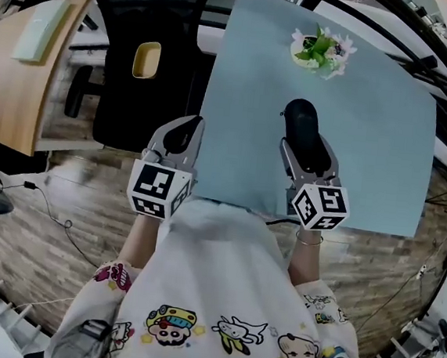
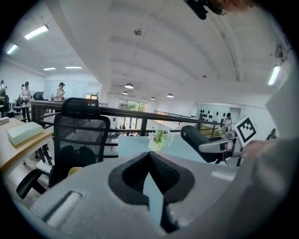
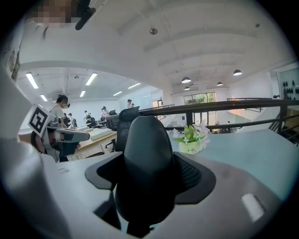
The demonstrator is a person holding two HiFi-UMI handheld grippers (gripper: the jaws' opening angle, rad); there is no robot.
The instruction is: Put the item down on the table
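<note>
Right gripper (image 1: 304, 143) clamps the black rounded item (image 1: 299, 117), apparently above the pale blue surface (image 1: 383, 150). Lowering and release remain. Left gripper (image 1: 183, 129) is closed on nothing, beside the surface's edge.

Pale blue-grey on the table (image 1: 368, 149), plain all over. The flower pot (image 1: 321, 51) shows white blossoms, bright green leaves and a creamy yellow-green body. The item (image 1: 299, 115) is solid matte black, with no pattern. The left gripper (image 1: 182, 131) and right gripper (image 1: 305, 147) are both light grey with black, finely textured pads, and each cube on them carries bold black-and-white square markers. The chair (image 1: 140, 64) is black mesh with a yellow patch (image 1: 147, 58) on it. The desk (image 1: 21, 76) is light wood, and the box (image 1: 41, 31) on it pale green. The floor (image 1: 62, 222) runs in brown-grey planks. The shirt (image 1: 216, 260) is white, with a row of multicoloured cartoon figures.
</note>
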